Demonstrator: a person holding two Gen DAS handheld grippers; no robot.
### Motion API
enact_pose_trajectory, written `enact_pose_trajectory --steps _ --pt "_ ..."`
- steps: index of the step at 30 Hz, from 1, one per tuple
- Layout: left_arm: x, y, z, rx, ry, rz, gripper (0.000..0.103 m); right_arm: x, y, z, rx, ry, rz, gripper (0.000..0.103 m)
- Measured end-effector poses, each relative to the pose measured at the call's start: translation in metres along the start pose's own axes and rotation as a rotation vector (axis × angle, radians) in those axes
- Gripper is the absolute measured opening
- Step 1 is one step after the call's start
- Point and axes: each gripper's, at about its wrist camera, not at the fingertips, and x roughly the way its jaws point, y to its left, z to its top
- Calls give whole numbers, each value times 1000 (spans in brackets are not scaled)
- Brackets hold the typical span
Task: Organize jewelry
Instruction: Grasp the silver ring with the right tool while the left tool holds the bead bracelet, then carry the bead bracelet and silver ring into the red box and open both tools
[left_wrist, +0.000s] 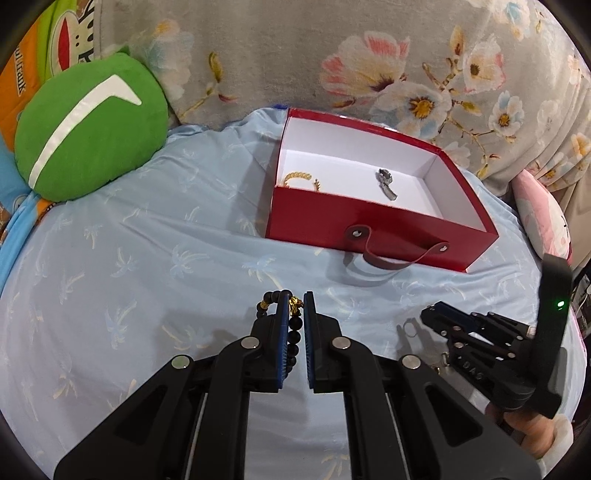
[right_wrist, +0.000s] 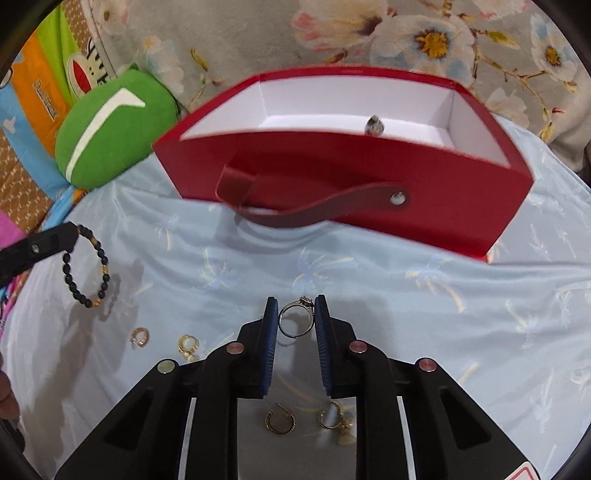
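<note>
A red box (left_wrist: 373, 225) with a white inside stands open on the pale blue bedsheet; it also shows in the right wrist view (right_wrist: 332, 177). A gold chain (left_wrist: 298, 176) and a silver piece (left_wrist: 386, 182) lie in it. My left gripper (left_wrist: 296, 302) is shut on a black bead bracelet (left_wrist: 293, 332) with gold beads, held above the sheet; the bracelet also hangs in the right wrist view (right_wrist: 88, 269). My right gripper (right_wrist: 295, 306) is shut on a silver ring (right_wrist: 296, 319) with a stone. The right gripper shows in the left wrist view (left_wrist: 436, 314).
Several gold earrings lie on the sheet: two at the left (right_wrist: 140, 336) (right_wrist: 187, 345), two below the right fingers (right_wrist: 280, 422) (right_wrist: 332, 419). A green cushion (left_wrist: 88, 129) lies at the back left. A floral blanket (left_wrist: 406, 66) rises behind the box.
</note>
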Motion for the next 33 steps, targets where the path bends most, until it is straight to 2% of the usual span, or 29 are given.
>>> enact_pose_trajectory --steps 7,14,20,24,29,33 --pt "-8 -19 35 56 -52 -10 7 -47 -27 43 25 -108 5 18" --pt "1 -47 98 109 -121 -25 7 -61 -53 106 26 -176 0 18" --pt "36 -73 155 141 -162 -50 7 -34 -74 159 32 -167 1 18" --pt "68 -85 183 145 -149 -70 7 -8 -90 184 52 -139 -1 18" --pt "119 -97 206 141 -106 -56 7 28 -106 207 79 -102 -15 19" --pt "153 -105 211 150 -81 -20 7 59 -113 214 81 -64 -33 19"
